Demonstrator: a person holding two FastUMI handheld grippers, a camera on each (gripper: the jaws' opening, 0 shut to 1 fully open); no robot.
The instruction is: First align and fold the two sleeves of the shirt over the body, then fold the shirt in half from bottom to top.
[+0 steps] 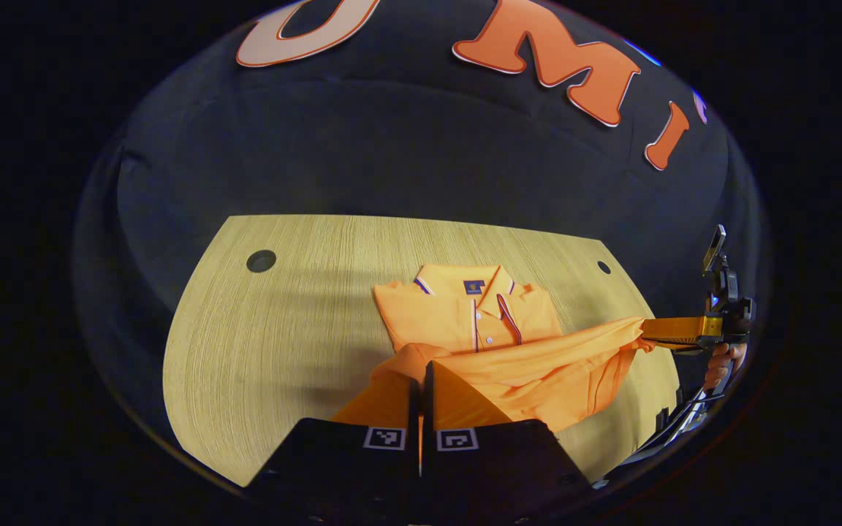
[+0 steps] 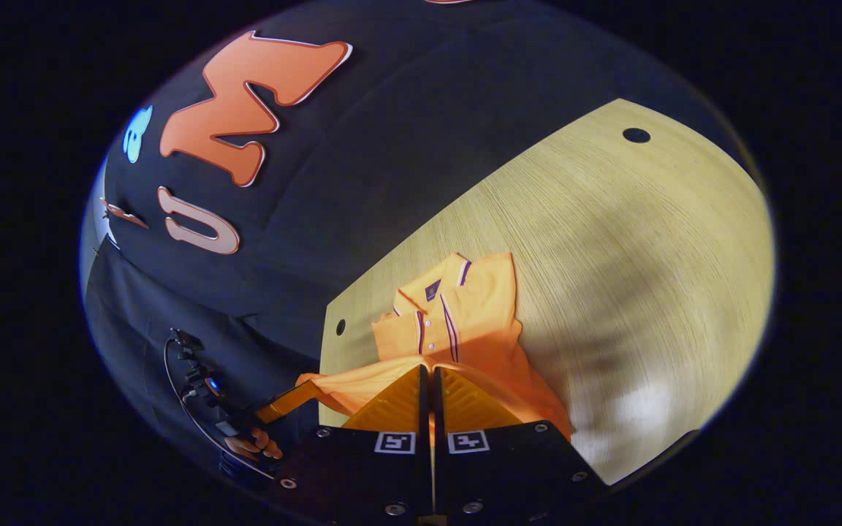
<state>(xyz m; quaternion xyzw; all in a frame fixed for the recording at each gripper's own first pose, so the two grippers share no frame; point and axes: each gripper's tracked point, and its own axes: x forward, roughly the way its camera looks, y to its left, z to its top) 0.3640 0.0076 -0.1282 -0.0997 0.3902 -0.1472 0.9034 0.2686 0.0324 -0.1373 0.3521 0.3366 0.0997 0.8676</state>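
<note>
Left gripper view: an orange polo shirt (image 1: 468, 310) lies on a pale wood-grain table (image 1: 282, 329), at centre frame, collar toward the far edge. The left gripper (image 1: 421, 376), at bottom centre, has its 2 fingers pressed together on the shirt's hem, which is lifted off the table. At the right edge of the frame, the right gripper (image 1: 647, 332), held by a hand (image 1: 721, 365), is clamped on the opposite hem corner, so the cloth stretches between the 2 tools above the shirt's lower part. 2 dark round holes mark the tabletop, 1 at upper left (image 1: 261, 261).

Right gripper view: the right gripper (image 2: 427, 380), bottom centre, is likewise closed on the raised hem. The shirt (image 2: 457, 307) sits at centre frame on the table (image 2: 647, 256); the left gripper (image 2: 304, 391) appears at lower left, gripping the fabric.
</note>
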